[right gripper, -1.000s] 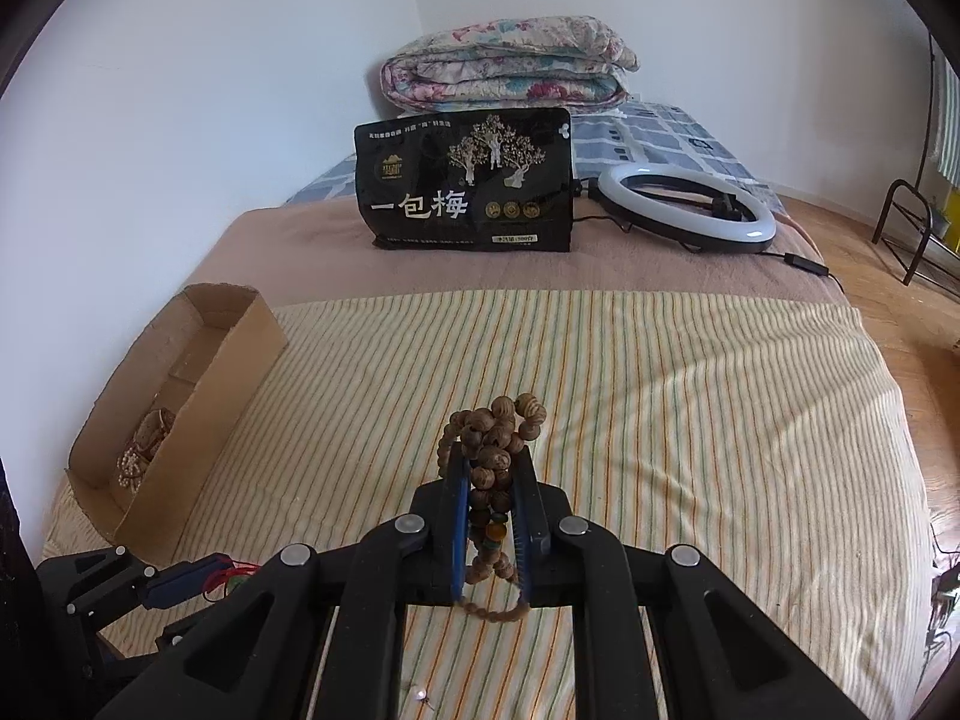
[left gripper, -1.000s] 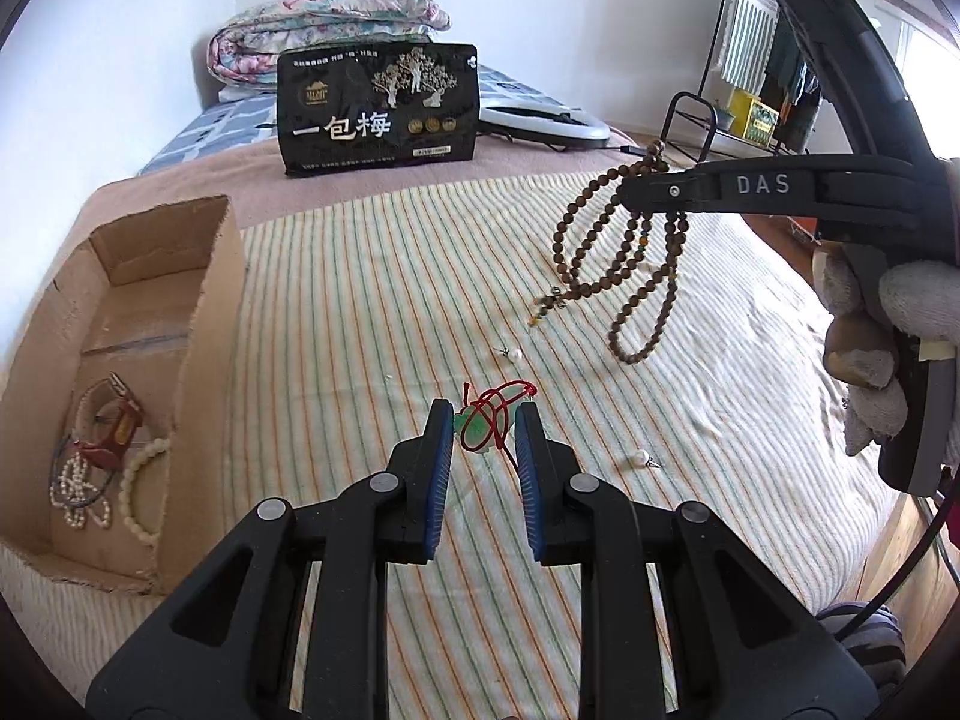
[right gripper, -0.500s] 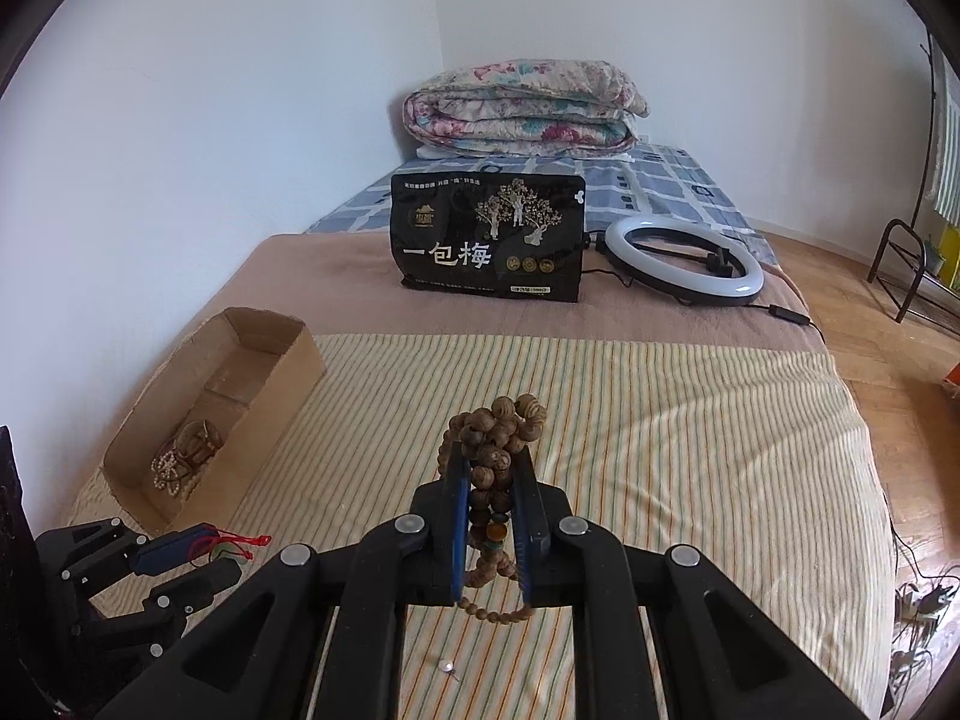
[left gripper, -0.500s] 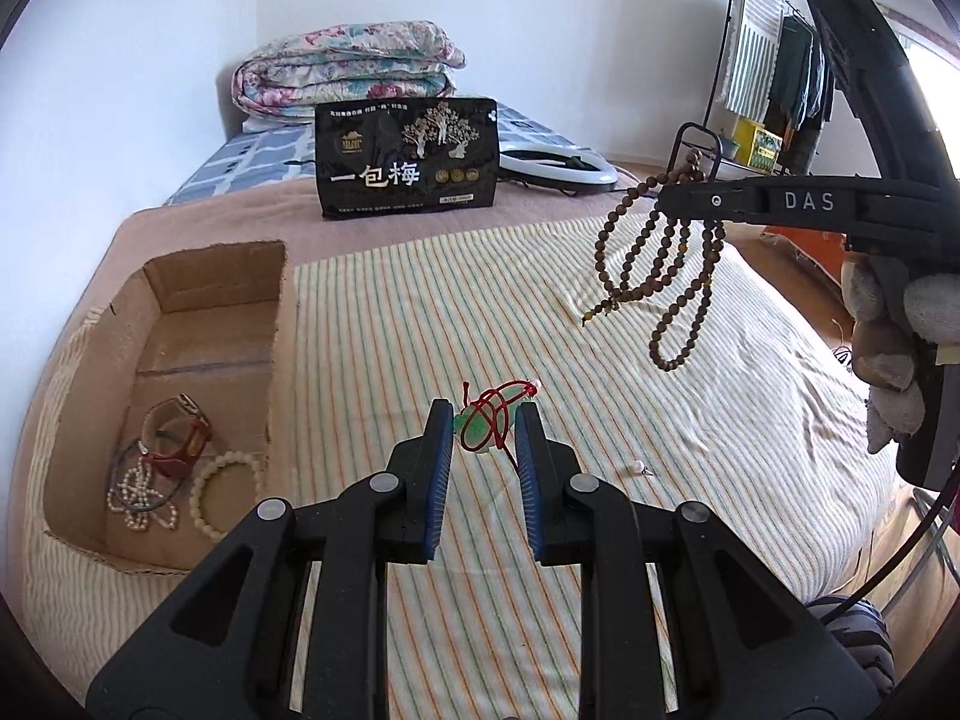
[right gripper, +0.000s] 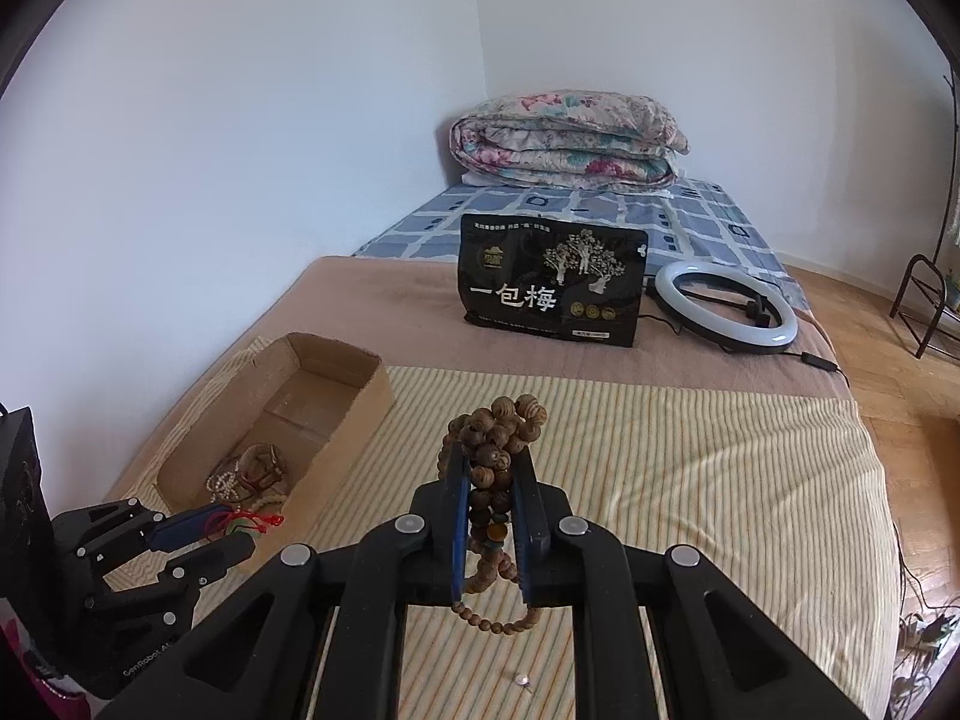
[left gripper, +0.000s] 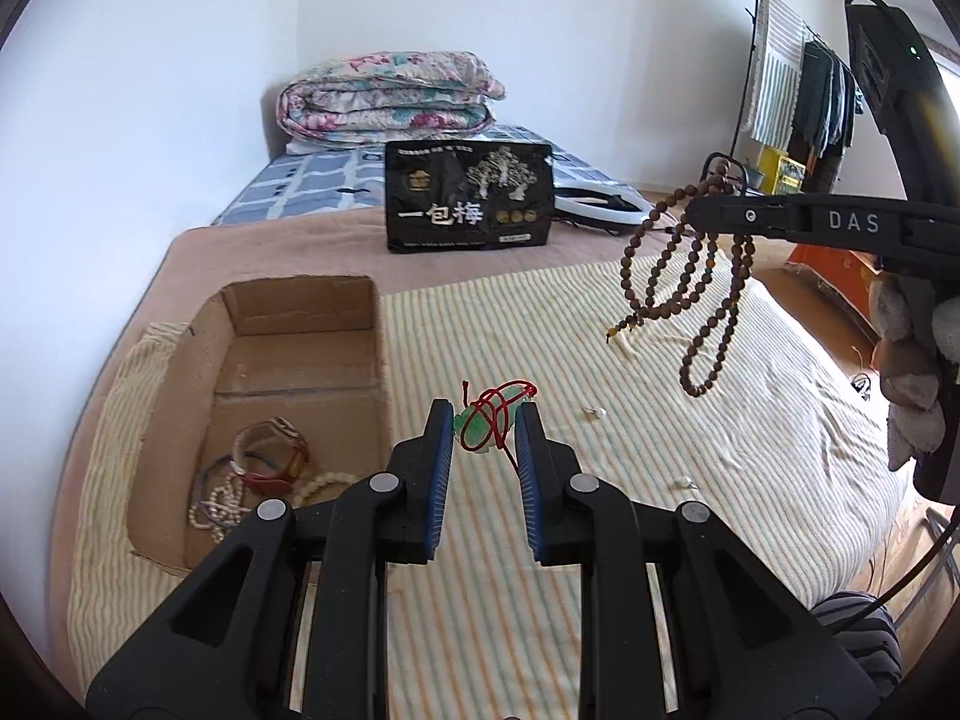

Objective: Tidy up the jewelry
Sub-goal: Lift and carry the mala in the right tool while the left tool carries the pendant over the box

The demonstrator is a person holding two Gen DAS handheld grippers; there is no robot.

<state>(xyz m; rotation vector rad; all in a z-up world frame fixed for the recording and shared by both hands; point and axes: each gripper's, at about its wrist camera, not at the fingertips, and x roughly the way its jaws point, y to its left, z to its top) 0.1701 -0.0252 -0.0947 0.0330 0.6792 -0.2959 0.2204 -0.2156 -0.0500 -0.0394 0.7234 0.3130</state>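
Note:
My left gripper is shut on a green jade pendant with a red cord, held above the striped bedspread just right of the cardboard box; it also shows in the right wrist view. My right gripper is shut on a long brown wooden bead necklace, whose loops hang in the air at the right of the left wrist view. The box holds several bracelets and pearl strands at its near end.
Small pearl earrings lie on the striped bedspread. A black snack bag, a ring light and a folded quilt sit farther back. A clothes rack stands right of the bed.
Both grippers have risen higher above the bed with their jewelry. The left one now sits closer to the box, and the bead necklace hangs clear of the bedspread.

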